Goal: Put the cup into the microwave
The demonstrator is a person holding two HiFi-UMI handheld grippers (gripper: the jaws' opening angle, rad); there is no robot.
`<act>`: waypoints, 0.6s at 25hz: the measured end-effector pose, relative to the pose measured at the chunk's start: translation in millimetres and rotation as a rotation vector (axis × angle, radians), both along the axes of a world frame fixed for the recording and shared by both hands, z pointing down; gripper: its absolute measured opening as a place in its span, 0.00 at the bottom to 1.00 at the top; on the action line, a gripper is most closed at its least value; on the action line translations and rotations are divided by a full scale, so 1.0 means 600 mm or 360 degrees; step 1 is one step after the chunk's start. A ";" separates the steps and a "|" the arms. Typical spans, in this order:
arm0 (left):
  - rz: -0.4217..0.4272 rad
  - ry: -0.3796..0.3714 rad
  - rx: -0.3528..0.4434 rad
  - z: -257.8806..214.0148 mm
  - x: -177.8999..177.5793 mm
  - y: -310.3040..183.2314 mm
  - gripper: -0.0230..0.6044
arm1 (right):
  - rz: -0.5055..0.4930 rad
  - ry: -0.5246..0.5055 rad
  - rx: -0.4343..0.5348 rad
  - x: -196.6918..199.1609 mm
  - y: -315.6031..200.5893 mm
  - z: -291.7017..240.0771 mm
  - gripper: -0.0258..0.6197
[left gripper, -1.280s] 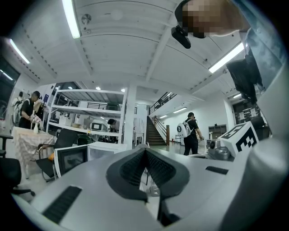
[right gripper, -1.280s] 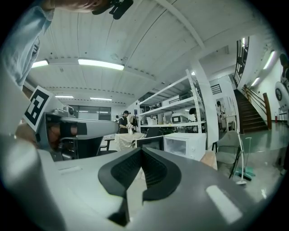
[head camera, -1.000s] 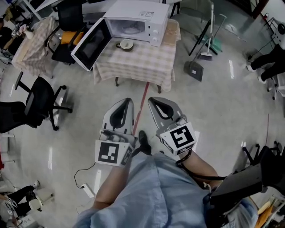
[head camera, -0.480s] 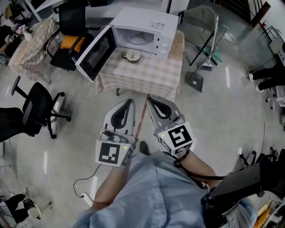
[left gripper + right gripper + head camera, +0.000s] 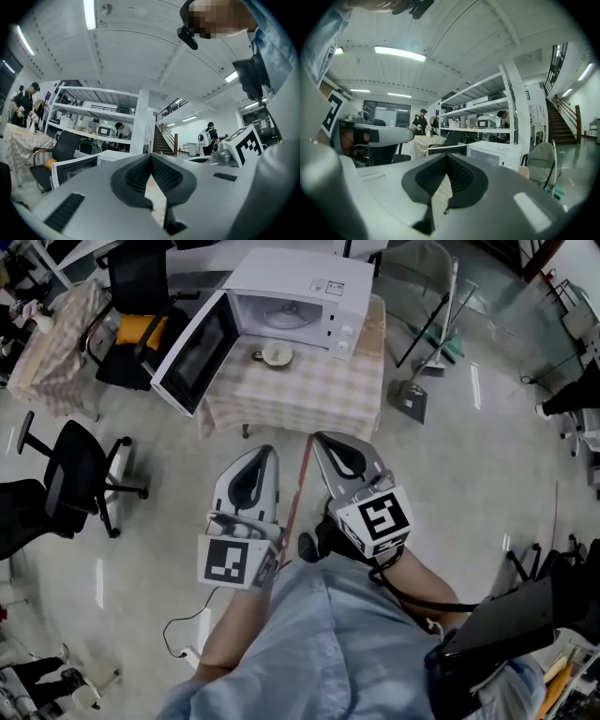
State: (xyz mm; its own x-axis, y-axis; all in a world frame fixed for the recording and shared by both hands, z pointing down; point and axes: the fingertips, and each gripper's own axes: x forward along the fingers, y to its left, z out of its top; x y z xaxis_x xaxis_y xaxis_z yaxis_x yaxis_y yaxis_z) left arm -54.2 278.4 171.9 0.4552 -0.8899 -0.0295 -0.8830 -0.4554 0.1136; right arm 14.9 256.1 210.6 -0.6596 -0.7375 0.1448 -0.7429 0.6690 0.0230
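Note:
A white microwave [image 5: 300, 296] stands on a table with a checked cloth [image 5: 309, 399], its door [image 5: 192, 348] swung open to the left. A small pale cup [image 5: 275, 354] sits on the cloth just in front of the open cavity. In the head view my left gripper [image 5: 265, 451] and right gripper [image 5: 323, 439] are held side by side over the floor, well short of the table, both pointing at it. Both are shut with nothing between the pads. The left gripper [image 5: 151, 157] and right gripper [image 5: 447, 157] views show the pads meeting, with the microwave [image 5: 494, 152] beyond.
Black office chairs [image 5: 80, 460] stand to the left, and one with an orange item [image 5: 131, 324] sits behind the door. A dustpan [image 5: 410, 395] and a folding chair [image 5: 427, 277] are right of the table. A red line [image 5: 300, 474] and a cable [image 5: 187, 634] lie on the floor.
The table and microwave have come a little closer in the head view as the person walks toward them. Both grippers stayed shut and side by side.

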 end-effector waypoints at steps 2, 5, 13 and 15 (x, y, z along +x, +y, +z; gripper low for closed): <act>-0.0001 -0.0007 -0.0017 0.007 -0.005 -0.009 0.04 | 0.0001 0.0006 -0.0006 -0.002 -0.008 0.004 0.03; -0.0013 -0.0001 -0.0018 0.008 -0.009 -0.029 0.04 | -0.0014 0.0013 -0.0009 -0.006 -0.022 0.008 0.03; -0.0040 -0.0029 -0.0060 0.009 -0.005 -0.090 0.04 | -0.0024 0.0000 -0.0030 0.003 -0.089 0.015 0.03; -0.0054 -0.0050 -0.0092 0.017 -0.005 -0.111 0.04 | -0.0021 -0.0005 -0.0035 0.009 -0.111 0.020 0.03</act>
State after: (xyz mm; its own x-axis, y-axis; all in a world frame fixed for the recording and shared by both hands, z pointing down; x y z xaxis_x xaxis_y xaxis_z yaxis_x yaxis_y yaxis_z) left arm -57.3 212.1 182.1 0.4248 -0.9045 0.0363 -0.9012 -0.4188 0.1111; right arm 20.5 189.4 222.8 -0.6697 -0.7254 0.1587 -0.7341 0.6791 0.0062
